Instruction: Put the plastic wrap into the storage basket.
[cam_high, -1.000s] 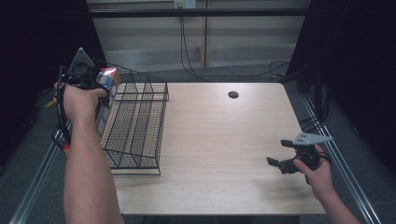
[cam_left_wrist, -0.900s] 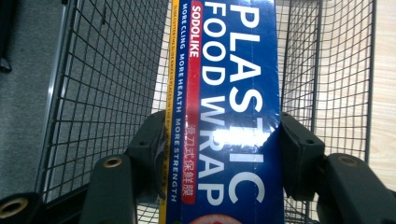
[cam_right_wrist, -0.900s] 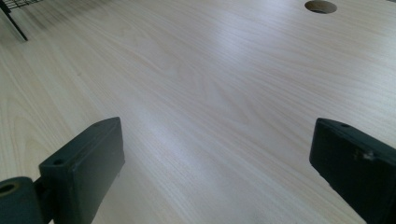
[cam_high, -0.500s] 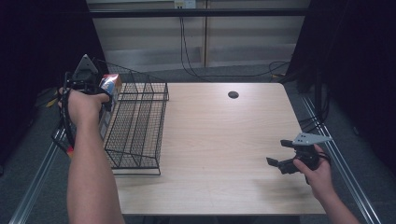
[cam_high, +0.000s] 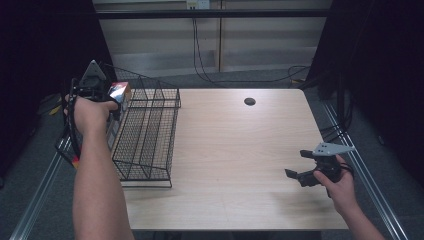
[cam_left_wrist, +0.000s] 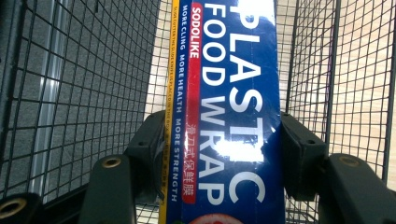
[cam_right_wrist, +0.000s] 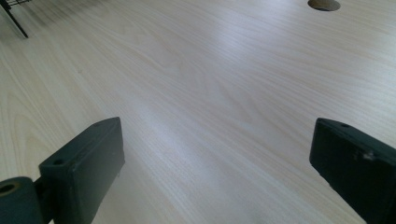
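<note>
Firmly clamped in the left gripper (cam_left_wrist: 224, 154): plastic wrap box (cam_left_wrist: 229, 93), apparently inside the wire rack (cam_high: 145, 135), far left. Right gripper (cam_right_wrist: 217, 163) gaping, holding nothing, near right over the table (cam_high: 240, 150).

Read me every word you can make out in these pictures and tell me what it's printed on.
"PLASTIC FOOD WRAP": plastic wrap box, white letters on blue.
"SODOLIKE": same box, red strip.
"MORE CLING MORE HEALTH MORE STRENGTH": same box.
Chinese characters on the red strip and the tiny yellow-edge print: too small to read.

One box (cam_left_wrist: 229, 112) of wrap, one wire rack (cam_high: 145, 135), two tools (left (cam_high: 107, 100), right (cam_high: 295, 176)), one worktop (cam_high: 240, 150).
</note>
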